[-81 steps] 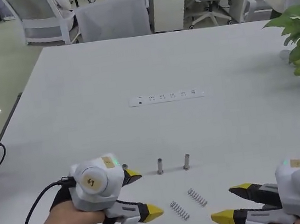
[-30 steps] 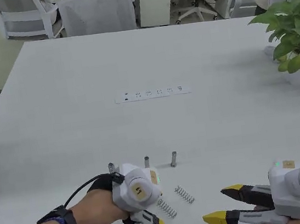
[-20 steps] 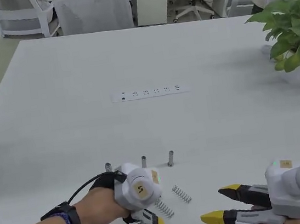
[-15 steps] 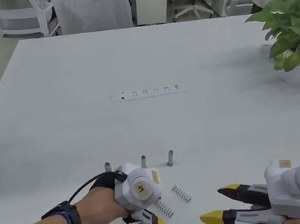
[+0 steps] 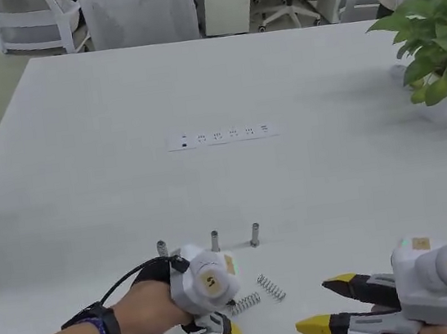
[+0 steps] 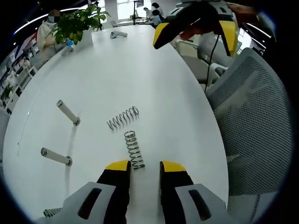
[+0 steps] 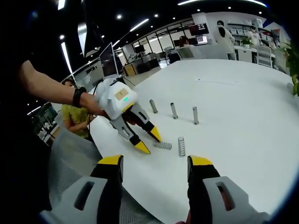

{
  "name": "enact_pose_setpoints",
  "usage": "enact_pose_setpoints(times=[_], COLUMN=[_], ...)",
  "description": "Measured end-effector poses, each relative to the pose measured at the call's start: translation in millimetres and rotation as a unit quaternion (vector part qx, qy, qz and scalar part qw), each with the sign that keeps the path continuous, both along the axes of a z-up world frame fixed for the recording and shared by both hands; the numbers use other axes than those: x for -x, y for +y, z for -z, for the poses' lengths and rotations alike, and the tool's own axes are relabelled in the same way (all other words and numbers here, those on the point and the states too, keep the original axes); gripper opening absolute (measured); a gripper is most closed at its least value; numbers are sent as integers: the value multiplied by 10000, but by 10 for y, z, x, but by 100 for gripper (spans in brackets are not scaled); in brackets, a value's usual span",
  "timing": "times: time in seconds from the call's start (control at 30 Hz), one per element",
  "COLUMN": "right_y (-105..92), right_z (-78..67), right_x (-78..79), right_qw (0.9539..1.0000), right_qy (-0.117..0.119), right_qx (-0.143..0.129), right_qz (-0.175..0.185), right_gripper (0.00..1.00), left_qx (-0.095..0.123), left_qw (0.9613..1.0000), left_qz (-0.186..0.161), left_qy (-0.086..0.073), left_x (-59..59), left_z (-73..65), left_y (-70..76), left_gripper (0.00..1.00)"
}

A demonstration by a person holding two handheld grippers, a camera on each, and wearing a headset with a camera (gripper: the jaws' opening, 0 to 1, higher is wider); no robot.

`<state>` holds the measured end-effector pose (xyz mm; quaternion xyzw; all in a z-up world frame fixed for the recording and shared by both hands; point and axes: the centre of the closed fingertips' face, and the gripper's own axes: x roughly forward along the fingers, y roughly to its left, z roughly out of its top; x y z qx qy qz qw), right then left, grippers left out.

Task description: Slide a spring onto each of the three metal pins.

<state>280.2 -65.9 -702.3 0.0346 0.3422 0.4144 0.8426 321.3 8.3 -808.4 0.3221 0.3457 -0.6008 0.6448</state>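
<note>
Three metal pins stand in a row on the white table (image 5: 117, 107): left pin (image 5: 162, 247), middle pin (image 5: 214, 240), right pin (image 5: 255, 234). Two springs lie loose in front of them, a near spring (image 5: 243, 303) (image 6: 134, 149) and a far spring (image 5: 271, 287) (image 6: 123, 118). My left gripper (image 5: 227, 321) (image 6: 145, 166) is open by a narrow gap, its yellow tips on either side of the near spring's end. My right gripper (image 5: 324, 306) (image 7: 156, 165) hovers wide open and holds nothing, to the right of the springs. The left gripper (image 7: 149, 141) shows there with its jaws apart beside the near spring (image 7: 162, 145).
A white power strip (image 5: 223, 136) lies mid-table beyond the pins. A potted plant (image 5: 431, 24) stands at the far right edge. Office chairs (image 5: 138, 17) line the far side. A black cable (image 5: 135, 276) trails from the left gripper over the hand.
My left gripper came down from beside the left pin to the near spring. That spring has turned from a diagonal lie to nearly sideways. The right gripper has hardly moved.
</note>
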Motion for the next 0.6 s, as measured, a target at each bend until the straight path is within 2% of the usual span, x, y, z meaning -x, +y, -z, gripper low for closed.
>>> enact_pose_setpoints(times=[0.1,0.3,0.47,0.6], right_y=[-7,-8,0,-6], right_z=[9,8,2,7], right_x=[11,19,13,12], right_qw=[10000,10000,10000,10000], right_qy=[5,8,-3,-4], right_qx=[15,12,24,45], right_qz=[-11,-8,-35,-51], right_gripper=[54,54,54,54], left_qx=[36,45,75,71], left_qw=[9999,9996,9987,9983], left_qz=[-164,-279,-506,-571], left_qy=[34,55,7,2], left_x=[-37,-51,-103,-99], left_z=[-1,6,5,9], left_y=[-18,-17,-16,-17], left_gripper=[13,10,3,2])
